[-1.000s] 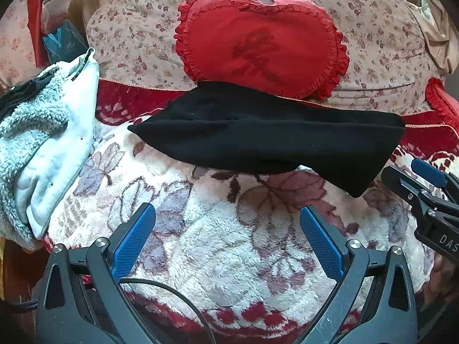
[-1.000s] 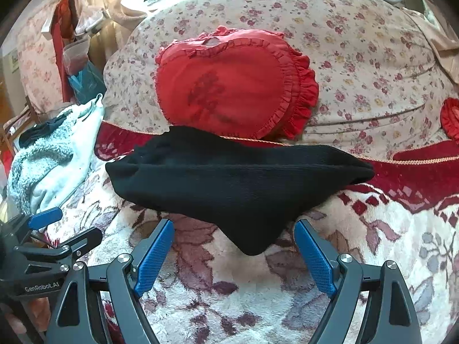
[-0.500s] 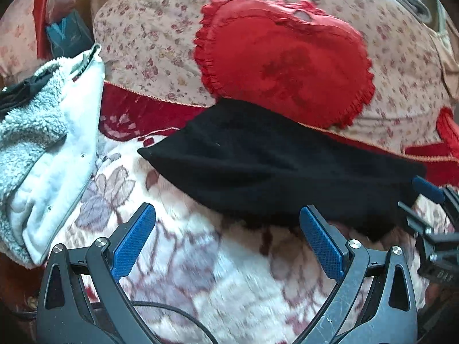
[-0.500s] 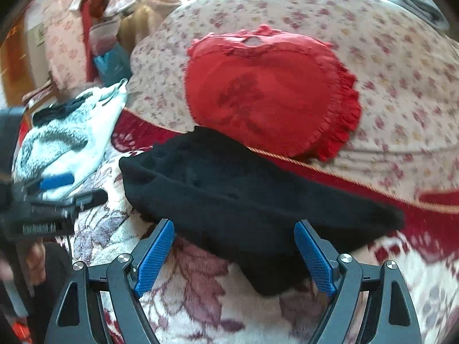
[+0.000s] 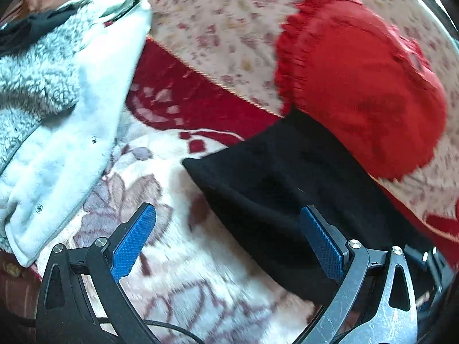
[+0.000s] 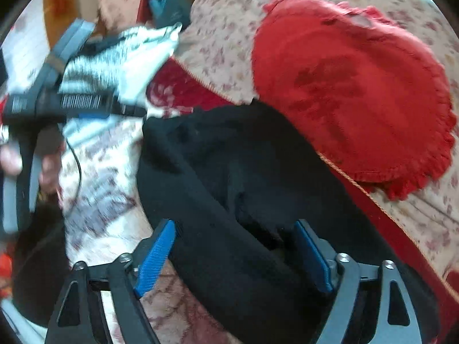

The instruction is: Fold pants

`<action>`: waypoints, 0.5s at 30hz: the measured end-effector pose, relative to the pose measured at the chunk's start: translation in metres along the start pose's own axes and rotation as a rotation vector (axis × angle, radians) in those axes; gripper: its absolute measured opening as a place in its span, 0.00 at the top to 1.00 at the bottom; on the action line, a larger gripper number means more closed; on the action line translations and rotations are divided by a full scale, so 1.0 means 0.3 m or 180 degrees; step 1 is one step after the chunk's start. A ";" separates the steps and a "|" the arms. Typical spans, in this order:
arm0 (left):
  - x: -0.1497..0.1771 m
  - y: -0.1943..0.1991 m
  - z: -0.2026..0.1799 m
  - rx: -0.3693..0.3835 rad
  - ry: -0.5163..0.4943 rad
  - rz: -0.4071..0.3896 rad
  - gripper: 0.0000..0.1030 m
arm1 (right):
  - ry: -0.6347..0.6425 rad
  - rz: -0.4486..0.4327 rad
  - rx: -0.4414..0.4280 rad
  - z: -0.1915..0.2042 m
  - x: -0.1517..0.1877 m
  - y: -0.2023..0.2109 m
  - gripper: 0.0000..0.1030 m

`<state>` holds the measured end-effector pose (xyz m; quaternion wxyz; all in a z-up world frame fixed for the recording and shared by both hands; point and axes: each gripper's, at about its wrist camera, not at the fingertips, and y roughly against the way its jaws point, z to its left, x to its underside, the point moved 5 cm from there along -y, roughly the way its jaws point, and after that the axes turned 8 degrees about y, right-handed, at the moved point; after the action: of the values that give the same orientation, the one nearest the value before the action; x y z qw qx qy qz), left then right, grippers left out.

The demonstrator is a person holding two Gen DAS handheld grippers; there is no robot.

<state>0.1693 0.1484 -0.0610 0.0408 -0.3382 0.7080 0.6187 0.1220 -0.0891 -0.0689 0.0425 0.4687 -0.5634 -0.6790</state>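
Note:
The black pants (image 5: 287, 183) lie folded in a long strip on the plush flowered blanket (image 5: 178, 281). My left gripper (image 5: 228, 240) is open and low over the strip's left end; its right pad (image 5: 321, 243) is over the cloth and its left pad is over the blanket. In the right wrist view the black pants (image 6: 229, 177) run between the fingers of my right gripper (image 6: 233, 258), whose jaws are closing around a thick fold. The pads do not visibly press on it. The left gripper (image 6: 57, 106) shows blurred at the left, held by a hand (image 6: 11, 157).
A red heart-shaped ruffled cushion (image 5: 364, 86) leans on a flowered pillow (image 5: 218, 20) right behind the pants. A white and grey fleece garment (image 5: 57, 120) lies at the left on the blanket. A dark red band (image 5: 195, 103) crosses the blanket between them.
Both grippers have moved in and down toward the pants and rolled. The right gripper's jaws have narrowed, and the black fold now lies between them. The left gripper now reaches the strip's left end.

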 end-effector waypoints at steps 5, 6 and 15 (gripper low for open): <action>0.012 -0.085 0.036 -0.0087 0.0138 0.0170 0.02 | 0.0135 0.0068 -0.0090 0.036 0.048 -0.024 0.74; 0.017 -0.096 0.037 -0.0067 0.0145 0.0204 0.02 | 0.0128 0.0029 -0.0067 0.046 0.059 -0.013 0.82; 0.047 -0.124 0.007 0.0041 0.0209 0.0210 0.04 | -0.0159 -0.0200 -0.0066 0.185 0.203 0.073 0.91</action>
<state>0.1773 0.1440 -0.0998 -0.0006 -0.3344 0.7237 0.6037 0.0398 -0.0925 -0.0913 0.0119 0.4687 -0.5422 -0.6973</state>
